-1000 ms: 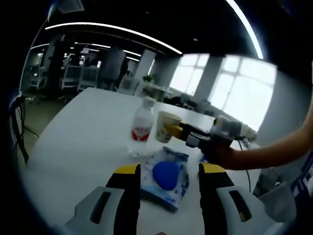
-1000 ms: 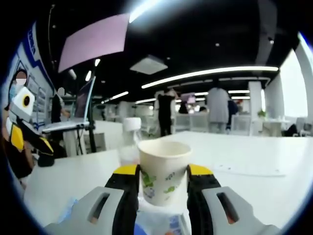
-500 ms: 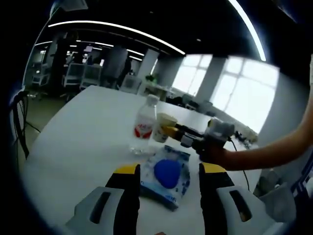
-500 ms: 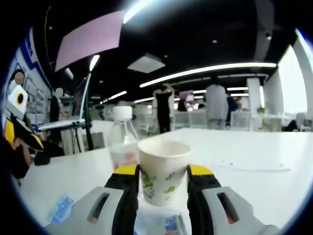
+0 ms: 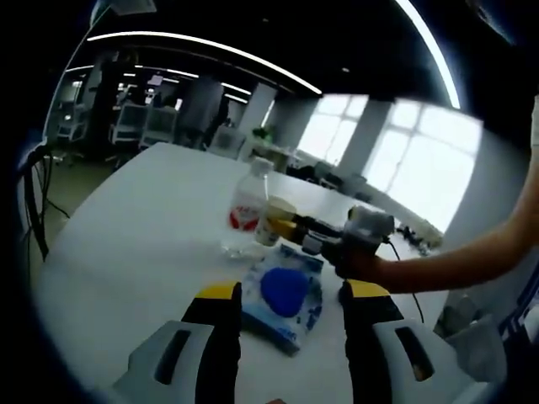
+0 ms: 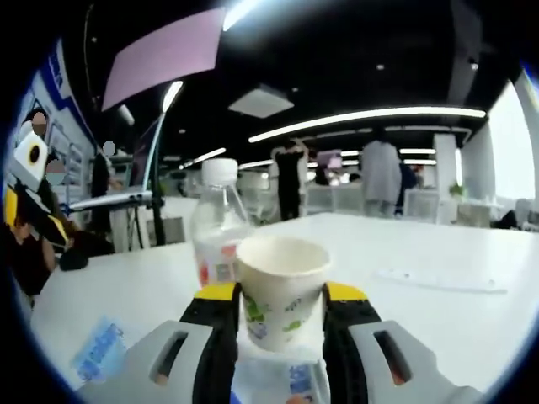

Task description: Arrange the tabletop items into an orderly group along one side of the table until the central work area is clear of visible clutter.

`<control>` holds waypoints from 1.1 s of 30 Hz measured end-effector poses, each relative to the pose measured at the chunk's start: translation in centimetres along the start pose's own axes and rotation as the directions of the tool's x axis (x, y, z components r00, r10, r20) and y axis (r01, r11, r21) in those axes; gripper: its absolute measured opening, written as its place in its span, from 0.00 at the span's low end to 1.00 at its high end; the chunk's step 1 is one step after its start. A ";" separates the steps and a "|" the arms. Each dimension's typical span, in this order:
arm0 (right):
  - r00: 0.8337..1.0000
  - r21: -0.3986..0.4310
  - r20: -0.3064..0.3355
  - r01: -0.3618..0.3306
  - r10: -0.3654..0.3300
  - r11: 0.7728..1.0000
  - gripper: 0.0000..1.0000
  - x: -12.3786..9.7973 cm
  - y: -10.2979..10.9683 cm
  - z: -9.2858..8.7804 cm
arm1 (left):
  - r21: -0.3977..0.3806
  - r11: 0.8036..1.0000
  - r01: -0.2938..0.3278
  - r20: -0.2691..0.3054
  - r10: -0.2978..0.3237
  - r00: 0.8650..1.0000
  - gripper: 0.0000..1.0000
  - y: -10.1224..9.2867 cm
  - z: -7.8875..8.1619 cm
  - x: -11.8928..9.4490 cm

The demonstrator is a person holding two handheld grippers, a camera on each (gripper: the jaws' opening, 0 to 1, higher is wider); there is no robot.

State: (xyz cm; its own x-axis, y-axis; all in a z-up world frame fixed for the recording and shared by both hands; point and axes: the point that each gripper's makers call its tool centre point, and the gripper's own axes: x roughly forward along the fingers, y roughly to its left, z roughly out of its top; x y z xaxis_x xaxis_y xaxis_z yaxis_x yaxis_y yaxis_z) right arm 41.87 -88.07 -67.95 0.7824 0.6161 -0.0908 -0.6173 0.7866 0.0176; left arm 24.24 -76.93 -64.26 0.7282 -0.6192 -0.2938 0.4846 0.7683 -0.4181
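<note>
A white paper cup [image 6: 282, 290] with green print stands between my right gripper's [image 6: 282, 296] jaws, which are shut on it. Just left of it and a little behind stands a clear water bottle [image 6: 217, 231] with a red label and white cap. In the left gripper view the cup [image 5: 274, 220] sits right beside the bottle [image 5: 247, 215], with the right gripper [image 5: 296, 225] reaching in from the right. My left gripper [image 5: 292, 295] is open, low over the white table [image 5: 126, 236]. A blue-and-white packet [image 5: 285, 293] lies flat ahead between its jaws.
A small blue sachet [image 6: 97, 358] lies on the table at the lower left of the right gripper view. A flat sheet [image 6: 438, 282] rests further right. A person's arm [image 5: 455, 265] crosses from the right. Office desks, chairs and people stand beyond the table.
My right gripper has carried the cup closer to the bottle, which now looms larger just left of it. The left gripper has held nearly still over the packet.
</note>
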 end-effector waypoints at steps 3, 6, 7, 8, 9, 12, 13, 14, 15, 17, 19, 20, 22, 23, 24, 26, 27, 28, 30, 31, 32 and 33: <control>1.000 -0.007 -0.029 -0.005 0.005 1.000 0.35 0.0 0.1 -0.8 | -0.001 1.000 -0.001 -0.004 0.001 1.000 0.46 0.0 -0.2 -0.1; 0.999 -0.023 -0.050 -0.008 0.007 1.000 0.35 -0.1 0.0 -1.4 | -0.002 1.000 -0.004 -0.005 0.004 1.000 0.46 0.2 -0.2 -0.1; 0.999 -0.022 -0.048 -0.009 0.008 1.000 0.35 -0.1 0.0 -1.3 | -0.004 1.000 -0.004 -0.003 0.004 1.000 0.46 0.2 -0.2 -0.2; 0.999 -0.022 -0.045 -0.009 0.008 1.000 0.35 -0.1 0.0 -1.3 | -0.004 1.000 -0.005 -0.003 0.005 1.000 0.46 0.2 -0.2 -0.2; 0.999 -0.022 -0.044 -0.009 0.008 1.000 0.35 0.0 0.0 -1.3 | -0.004 1.000 -0.007 -0.004 0.007 1.000 0.46 0.2 -0.2 -0.2; 0.999 -0.020 -0.040 -0.009 0.008 1.000 0.35 0.2 -0.2 -1.4 | -0.005 1.000 -0.006 -0.006 0.006 1.000 0.46 0.2 -0.3 -0.2; 0.999 -0.020 -0.040 -0.008 0.007 1.000 0.35 0.2 -0.3 -1.5 | -0.004 1.000 -0.005 -0.007 0.005 1.000 0.46 0.2 -0.3 -0.2; 0.999 -0.019 -0.041 -0.007 0.007 1.000 0.35 0.3 -0.4 -1.5 | -0.004 1.000 -0.004 -0.010 0.004 1.000 0.46 0.1 -0.3 -0.2; 0.999 -0.016 -0.042 -0.007 0.007 1.000 0.35 0.3 -0.4 -1.6 | -0.003 1.000 -0.004 -0.010 0.004 1.000 0.46 0.1 -0.3 -0.2; 0.998 -0.023 -0.058 -0.007 0.006 1.000 0.35 0.2 -0.5 -1.9 | -0.005 1.000 -0.003 -0.014 0.003 1.000 0.46 0.2 -0.4 -0.2; 0.998 -0.029 -0.065 -0.014 0.012 0.999 0.35 0.2 -0.4 -2.2 | -0.004 1.000 -0.005 -0.017 0.005 1.000 0.46 0.2 -0.5 -0.2; 0.997 -0.030 -0.070 -0.017 0.015 0.999 0.35 0.2 -0.4 -2.4 | -0.006 1.000 -0.004 -0.016 0.004 1.000 0.46 0.2 -0.5 -0.1; 0.997 -0.032 -0.076 -0.023 0.020 0.999 0.35 0.2 -0.3 -2.6 | -0.005 1.000 -0.003 -0.017 0.003 1.000 0.46 0.2 -0.5 -0.1; 0.997 -0.035 -0.077 -0.024 0.021 0.999 0.35 0.2 -0.3 -2.6 | -0.002 1.000 -0.002 -0.018 0.002 1.000 0.46 0.1 -0.5 -0.1; 0.997 -0.034 -0.078 -0.023 0.020 0.999 0.35 0.2 -0.3 -2.7 | -0.002 1.000 -0.001 -0.018 0.001 1.000 0.46 0.1 -0.5 -0.1; 0.997 -0.034 -0.076 -0.019 0.016 0.999 0.35 0.3 -0.4 -2.6 | -0.002 1.000 0.000 -0.022 0.000 1.000 0.46 0.1 -0.5 0.0; 0.997 -0.036 -0.077 -0.016 0.013 0.999 0.35 0.3 -0.5 -2.6 | -0.001 1.000 0.000 -0.023 0.000 1.000 0.46 0.1 -0.6 0.0; 0.997 -0.038 -0.079 -0.011 0.008 0.999 0.35 0.3 -0.6 -2.7 | -0.002 1.000 -0.001 -0.023 0.001 1.000 0.46 0.1 -0.6 0.0; 0.997 -0.034 -0.082 -0.009 0.006 0.999 0.35 0.2 -0.8 -2.7 | -0.003 1.000 0.000 -0.023 0.000 1.000 0.46 0.0 -0.6 0.0; 0.996 -0.031 -0.086 -0.009 0.007 0.999 0.35 0.1 -0.8 -2.8 | -0.002 1.000 0.001 -0.024 -0.001 1.000 0.46 0.0 -0.7 0.0; 0.996 -0.028 -0.090 -0.010 0.008 1.000 0.35 0.1 -0.7 -2.8 | -0.001 1.000 0.001 -0.025 -0.001 1.000 0.46 0.0 -0.7 0.0; 0.996 -0.021 -0.094 -0.014 0.012 1.000 0.36 0.0 -0.7 -2.9 | -0.002 1.000 0.002 -0.026 -0.002 1.000 0.46 -0.1 -0.7 0.0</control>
State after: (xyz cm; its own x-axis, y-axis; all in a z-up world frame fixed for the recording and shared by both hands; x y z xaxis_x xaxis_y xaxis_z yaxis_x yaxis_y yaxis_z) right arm 42.06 -88.69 -70.90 0.7636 0.6191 -0.1835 -0.6300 0.7766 -0.0016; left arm 23.90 -77.12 -64.86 0.7144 -0.6248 -0.3151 0.4854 0.7668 -0.4200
